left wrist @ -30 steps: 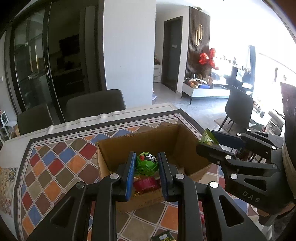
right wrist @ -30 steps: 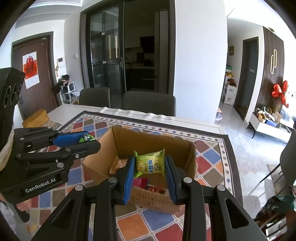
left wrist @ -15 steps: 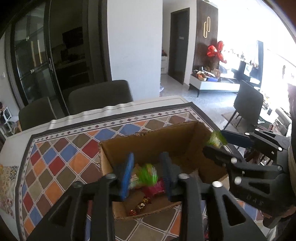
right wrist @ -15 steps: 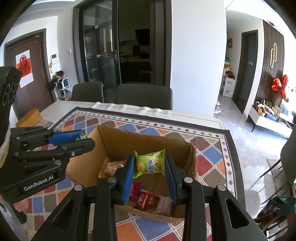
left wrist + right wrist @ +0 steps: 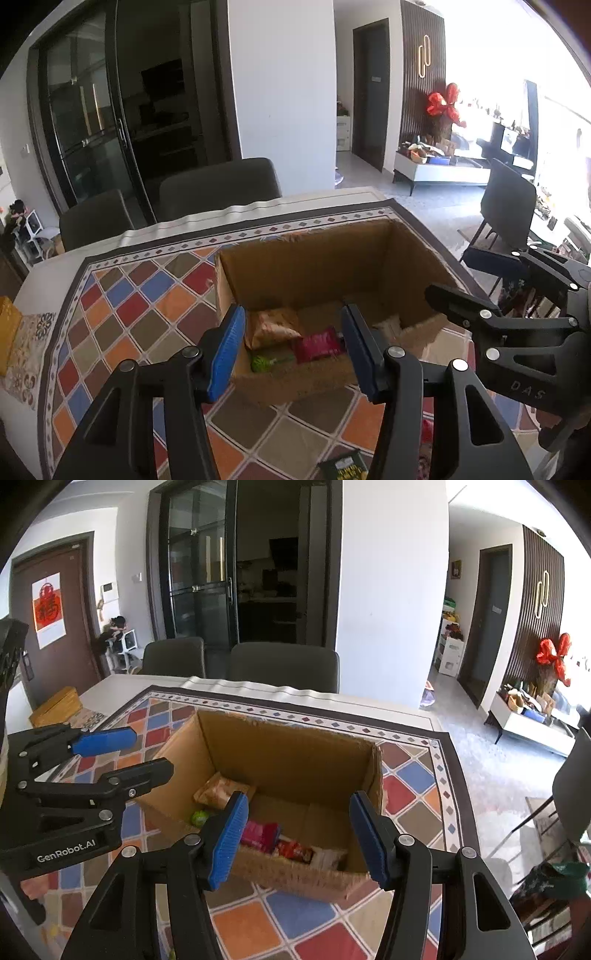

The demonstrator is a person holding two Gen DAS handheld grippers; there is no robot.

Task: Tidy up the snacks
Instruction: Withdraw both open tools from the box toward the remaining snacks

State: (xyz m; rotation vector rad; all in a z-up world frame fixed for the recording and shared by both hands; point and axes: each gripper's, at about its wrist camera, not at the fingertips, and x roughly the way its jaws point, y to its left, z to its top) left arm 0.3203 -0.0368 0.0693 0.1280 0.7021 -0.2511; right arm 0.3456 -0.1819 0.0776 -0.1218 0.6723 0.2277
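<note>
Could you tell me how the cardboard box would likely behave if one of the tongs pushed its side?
The cardboard box would probably slide on the patterned cloth, since it holds only a few small snack packets. Its open top and frayed rim suggest that the wall may flex inward first.

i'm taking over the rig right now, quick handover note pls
Left claw: open, holding nothing, over the box.
Right claw: open, holding nothing, over the box's near side.
In the box: green snack, pink packet, tan bag, red packet.
Done: those snacks are boxed.
Left: a dark packet lies on the mat by the near edge; probably pick it up next.
</note>
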